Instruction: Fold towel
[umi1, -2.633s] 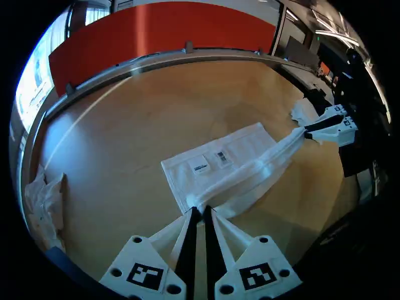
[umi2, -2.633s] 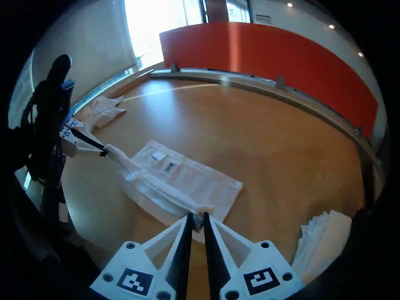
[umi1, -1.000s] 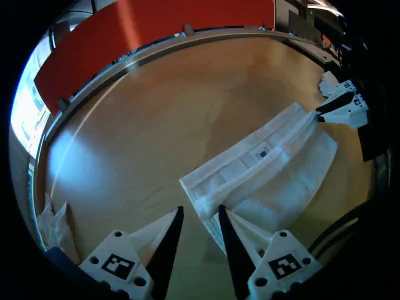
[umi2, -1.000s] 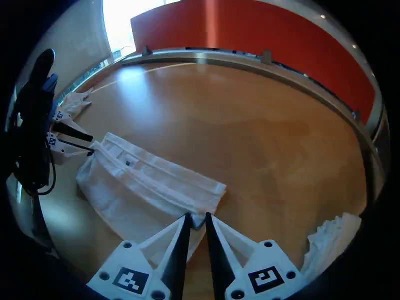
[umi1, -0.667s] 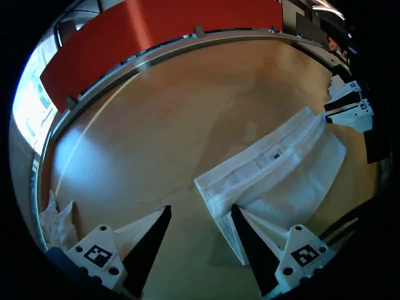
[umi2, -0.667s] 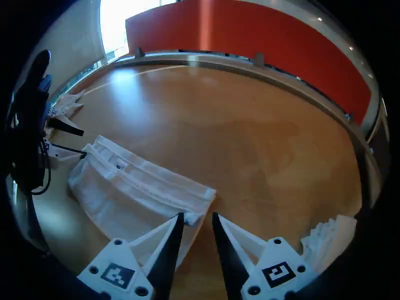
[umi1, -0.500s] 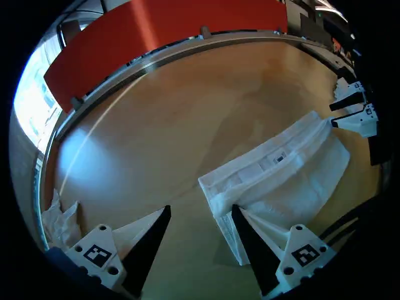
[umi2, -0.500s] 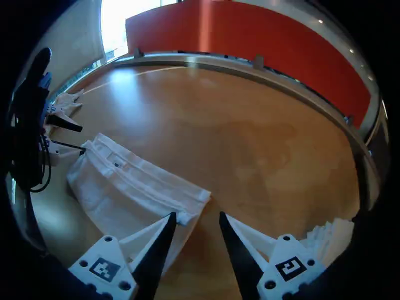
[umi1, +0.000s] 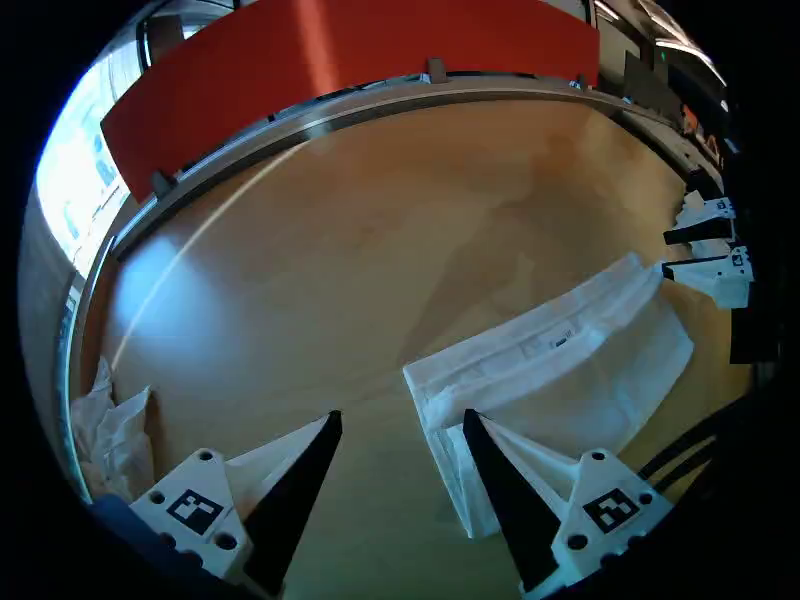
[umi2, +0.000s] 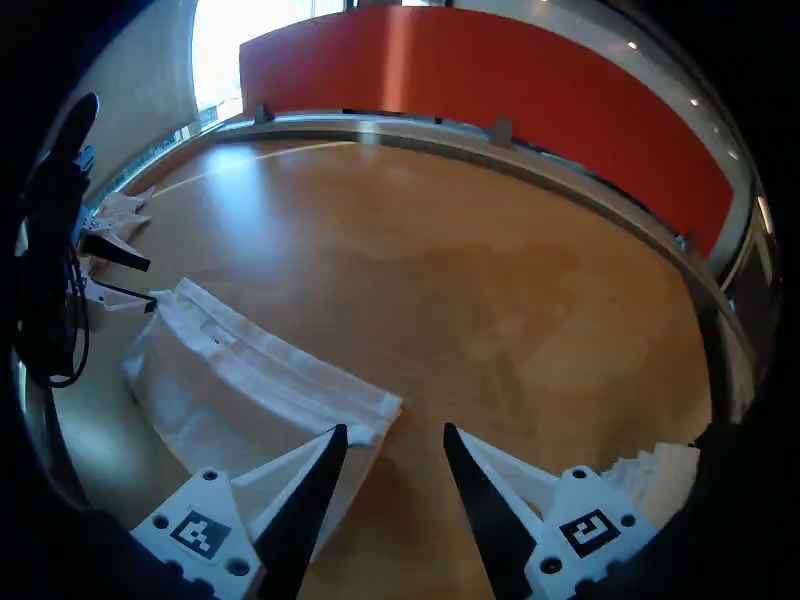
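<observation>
The white cloth towel (umi1: 560, 370) lies folded over on the tan wooden table (umi1: 330, 250). Left gripper (umi1: 401, 414) and right gripper (umi2: 394, 427) both sit with jaws spread wide, gripping nothing, one at each end.

In the left gripper view the worktop (umi1: 330, 260) lies open across the centre and upper left, with room for a pass. The towel (umi1: 570, 360) covers the lower right, and the right tool (umi1: 663, 252) stands at its far corner by the right edge. A cloth pile (umi1: 105, 440) sits at lower left. A rail (umi1: 300, 125) and red panel (umi1: 350, 50) close off the top. In the right gripper view a cloth stack (umi2: 650, 470) sits at lower right.
</observation>
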